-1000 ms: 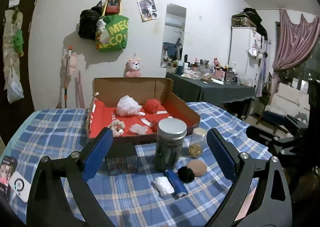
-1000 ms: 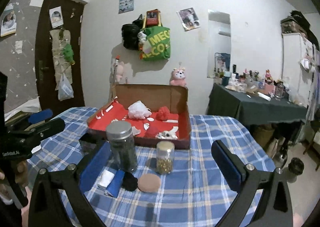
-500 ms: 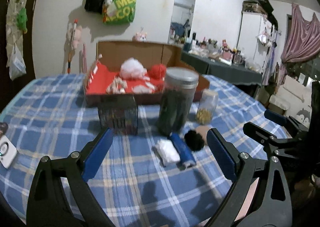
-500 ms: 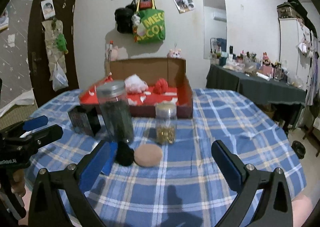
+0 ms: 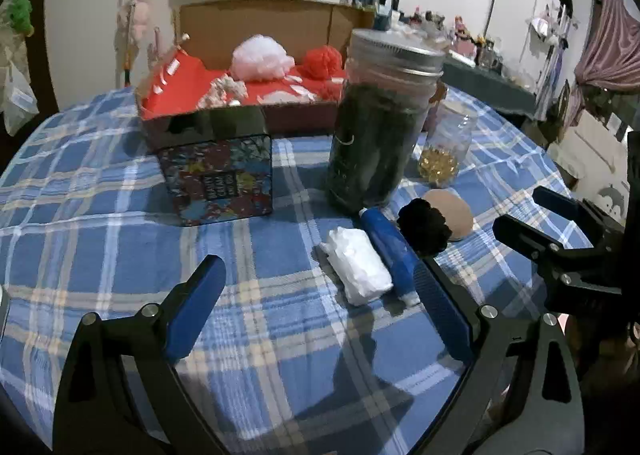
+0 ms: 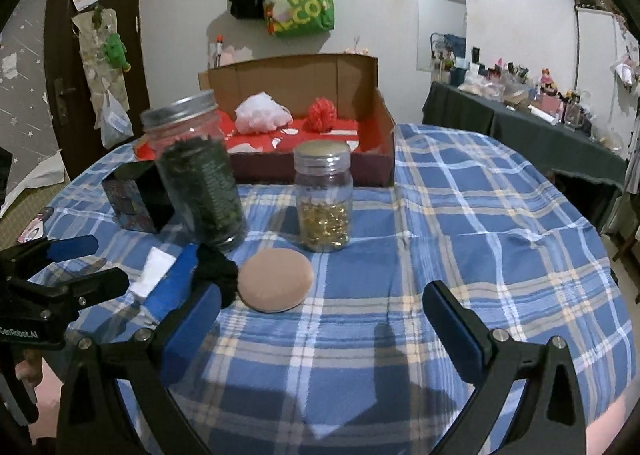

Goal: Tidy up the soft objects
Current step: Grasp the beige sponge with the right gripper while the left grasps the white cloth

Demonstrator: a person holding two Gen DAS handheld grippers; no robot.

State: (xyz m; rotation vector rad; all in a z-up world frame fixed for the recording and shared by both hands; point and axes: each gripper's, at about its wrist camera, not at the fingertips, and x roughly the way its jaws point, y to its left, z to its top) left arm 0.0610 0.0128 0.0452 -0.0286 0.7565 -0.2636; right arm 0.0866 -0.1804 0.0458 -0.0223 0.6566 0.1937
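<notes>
On the blue plaid cloth lie a white soft wad, a blue tube, a black pom-pom and a beige round sponge. My left gripper hovers open just short of the wad, nothing between its fingers. My right gripper is open too, the beige sponge and black pom-pom just ahead of its left finger. Behind, a cardboard box with red lining holds a white fluffy ball and a red pom-pom.
A tall dark jar, a small jar of gold beads and a patterned tin stand between the loose items and the box. Each gripper shows at the edge of the other's view. A cluttered dark side table stands at the right.
Both grippers have dropped lower and moved in toward the loose items on the cloth. Both stayed open and nothing on the table has moved.
</notes>
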